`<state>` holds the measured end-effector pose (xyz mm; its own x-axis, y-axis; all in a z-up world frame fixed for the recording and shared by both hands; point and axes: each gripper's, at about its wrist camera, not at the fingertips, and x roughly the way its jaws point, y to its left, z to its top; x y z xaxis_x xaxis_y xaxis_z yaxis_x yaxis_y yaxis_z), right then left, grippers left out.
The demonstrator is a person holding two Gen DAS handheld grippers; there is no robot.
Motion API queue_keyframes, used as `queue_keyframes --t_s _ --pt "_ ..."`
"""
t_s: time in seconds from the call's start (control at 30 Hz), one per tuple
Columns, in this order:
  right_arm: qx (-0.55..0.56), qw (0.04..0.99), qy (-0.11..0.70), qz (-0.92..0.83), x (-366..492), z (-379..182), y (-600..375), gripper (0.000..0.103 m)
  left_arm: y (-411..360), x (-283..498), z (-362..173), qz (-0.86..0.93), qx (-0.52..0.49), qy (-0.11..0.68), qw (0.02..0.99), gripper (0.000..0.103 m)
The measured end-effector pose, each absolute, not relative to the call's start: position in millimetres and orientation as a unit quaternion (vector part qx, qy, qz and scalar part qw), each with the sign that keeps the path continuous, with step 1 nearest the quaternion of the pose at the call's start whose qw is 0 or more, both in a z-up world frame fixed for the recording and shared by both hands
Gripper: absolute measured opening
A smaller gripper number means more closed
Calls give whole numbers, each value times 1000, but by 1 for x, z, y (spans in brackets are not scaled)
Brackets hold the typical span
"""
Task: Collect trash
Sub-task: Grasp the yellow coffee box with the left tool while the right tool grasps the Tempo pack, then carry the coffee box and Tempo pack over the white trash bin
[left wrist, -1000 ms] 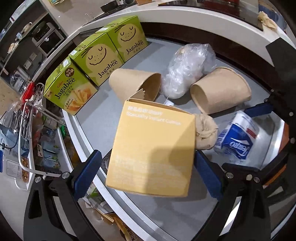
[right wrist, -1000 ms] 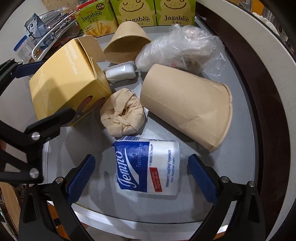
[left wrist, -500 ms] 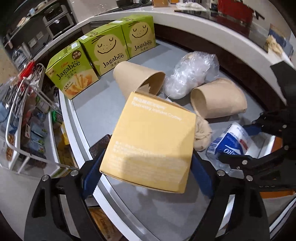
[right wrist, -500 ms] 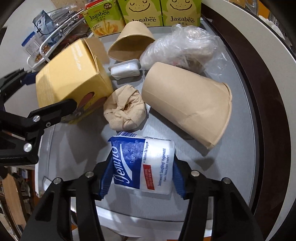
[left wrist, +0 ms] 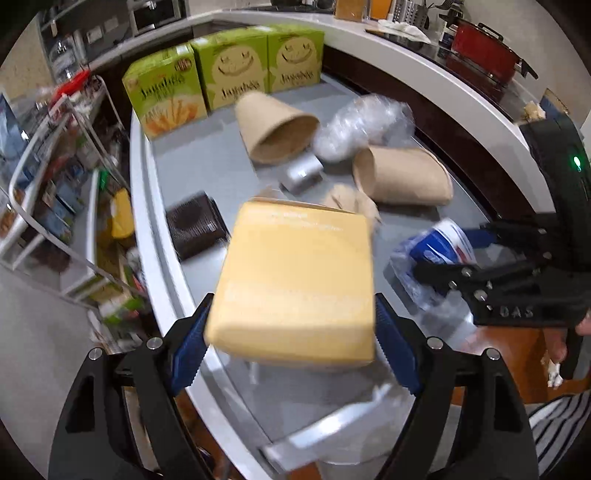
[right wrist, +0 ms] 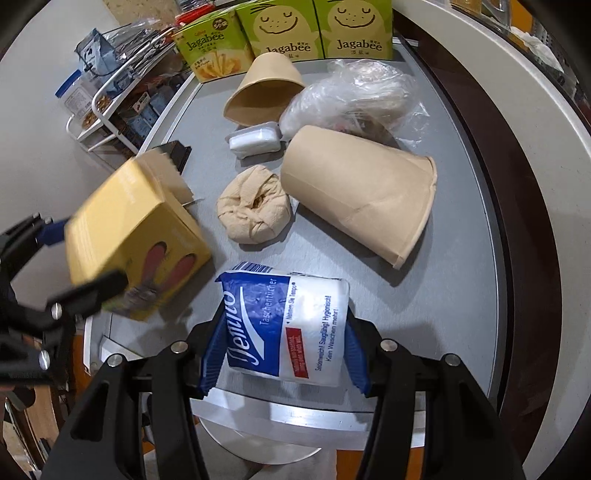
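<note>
My left gripper is shut on a yellow coffee box and holds it lifted above the grey counter; the box also shows in the right wrist view. My right gripper is shut on a blue and white Tempo tissue pack, also seen in the left wrist view. On the counter lie two brown paper cups, a crumpled brown napkin, a clear plastic bag and a small white container.
Three green Jagabee boxes stand at the counter's far end. A dark flat packet lies near the left edge. A wire rack with goods stands left of the counter. A raised white ledge runs along the right.
Both grippers closed on their items. The left gripper pulled back and up with the yellow box, uncovering a dark packet. The right gripper lifted the tissue pack toward the counter's near edge.
</note>
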<state>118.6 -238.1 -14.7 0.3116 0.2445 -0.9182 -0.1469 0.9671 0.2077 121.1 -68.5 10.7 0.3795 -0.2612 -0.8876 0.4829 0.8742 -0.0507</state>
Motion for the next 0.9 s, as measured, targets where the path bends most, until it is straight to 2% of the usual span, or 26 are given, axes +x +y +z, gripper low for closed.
queue_keyframes --t_s 0.13,0.33,0.37,0.47,0.9 --pt "33 804 580 123 118 -19 -235 53 -70 123 6 -211 113 512 825 91" --pt "24 801 587 110 125 -26 -233 53 -74 138 0 -208 105 520 822 91" --pt "24 802 587 109 125 -26 -234 53 -75 140 -2 -203 108 523 821 91" --pt "24 805 583 109 122 -23 -237 53 -76 140 -2 -201 107 524 821 78" --pt "38 814 567 122 117 -7 -242 53 -68 122 13 -178 84 507 839 78"
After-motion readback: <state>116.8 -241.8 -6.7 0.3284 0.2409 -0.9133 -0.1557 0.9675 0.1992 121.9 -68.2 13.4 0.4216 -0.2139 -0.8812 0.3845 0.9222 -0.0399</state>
